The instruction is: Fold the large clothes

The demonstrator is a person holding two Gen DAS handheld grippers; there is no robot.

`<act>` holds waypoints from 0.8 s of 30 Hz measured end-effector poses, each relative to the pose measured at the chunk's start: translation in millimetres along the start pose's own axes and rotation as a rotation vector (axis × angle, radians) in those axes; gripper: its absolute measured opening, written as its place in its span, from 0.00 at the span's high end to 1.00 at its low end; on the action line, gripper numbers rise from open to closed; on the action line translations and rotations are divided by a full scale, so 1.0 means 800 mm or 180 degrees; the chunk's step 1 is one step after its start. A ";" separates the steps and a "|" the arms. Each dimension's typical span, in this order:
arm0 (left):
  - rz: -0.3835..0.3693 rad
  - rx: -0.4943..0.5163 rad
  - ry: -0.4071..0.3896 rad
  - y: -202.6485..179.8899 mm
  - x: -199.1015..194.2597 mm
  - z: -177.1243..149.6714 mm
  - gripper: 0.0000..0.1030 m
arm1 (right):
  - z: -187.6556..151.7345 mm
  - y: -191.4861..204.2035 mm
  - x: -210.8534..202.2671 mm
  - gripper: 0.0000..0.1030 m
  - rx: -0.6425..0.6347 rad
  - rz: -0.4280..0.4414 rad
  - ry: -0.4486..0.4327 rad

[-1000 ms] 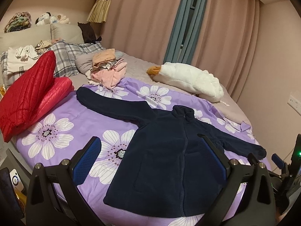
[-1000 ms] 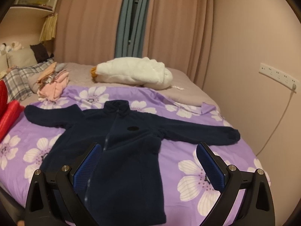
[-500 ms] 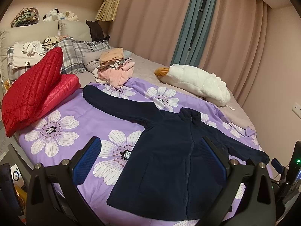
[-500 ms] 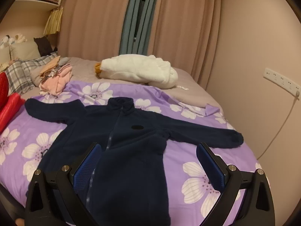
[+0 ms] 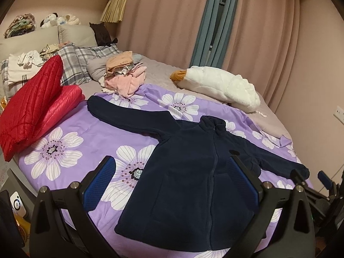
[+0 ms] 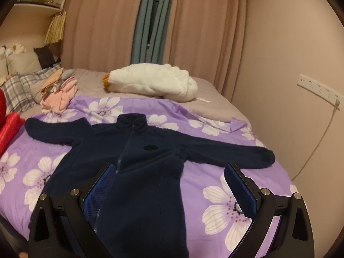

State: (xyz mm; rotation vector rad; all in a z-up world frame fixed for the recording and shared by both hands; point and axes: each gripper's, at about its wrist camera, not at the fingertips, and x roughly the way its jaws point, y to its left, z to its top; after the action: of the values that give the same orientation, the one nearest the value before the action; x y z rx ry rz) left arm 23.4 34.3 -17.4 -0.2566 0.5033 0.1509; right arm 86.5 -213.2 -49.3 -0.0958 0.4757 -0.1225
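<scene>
A dark navy fleece jacket (image 5: 189,172) lies flat and face up on a purple flowered bedspread (image 5: 86,142), both sleeves spread out, zip closed. It also shows in the right wrist view (image 6: 139,172). My left gripper (image 5: 172,182) is open and empty, held above the jacket's lower hem. My right gripper (image 6: 169,187) is open and empty, above the jacket's lower right side. The right gripper's tip shows at the far right in the left wrist view (image 5: 322,178).
A red quilted jacket (image 5: 32,107) lies at the bed's left edge. A pile of pink and tan clothes (image 5: 124,77) and a white plush goose (image 5: 217,86) lie beyond the jacket. Plaid pillows (image 5: 81,60) sit at the headboard. A wall with sockets (image 6: 318,90) stands to the right.
Both grippers have drifted slightly, so the jacket sits a little lower and further right in the views. The jacket has not moved. Both grippers stay open.
</scene>
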 end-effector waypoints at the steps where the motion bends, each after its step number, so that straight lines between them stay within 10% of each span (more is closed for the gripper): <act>1: 0.0008 0.0016 -0.0009 -0.002 0.000 0.000 0.00 | 0.000 -0.003 -0.001 0.03 0.0019 0.0002 -0.0006; 24: -0.0053 0.0086 0.0045 -0.032 0.019 -0.005 0.00 | -0.003 -0.044 -0.008 0.03 0.0134 -0.0119 -0.0033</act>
State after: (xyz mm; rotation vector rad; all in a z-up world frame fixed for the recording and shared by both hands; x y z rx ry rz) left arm 40.2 9.8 -22.8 -0.2354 0.5167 0.1262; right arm 76.3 -246.9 -44.6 -0.0641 0.4609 -0.1686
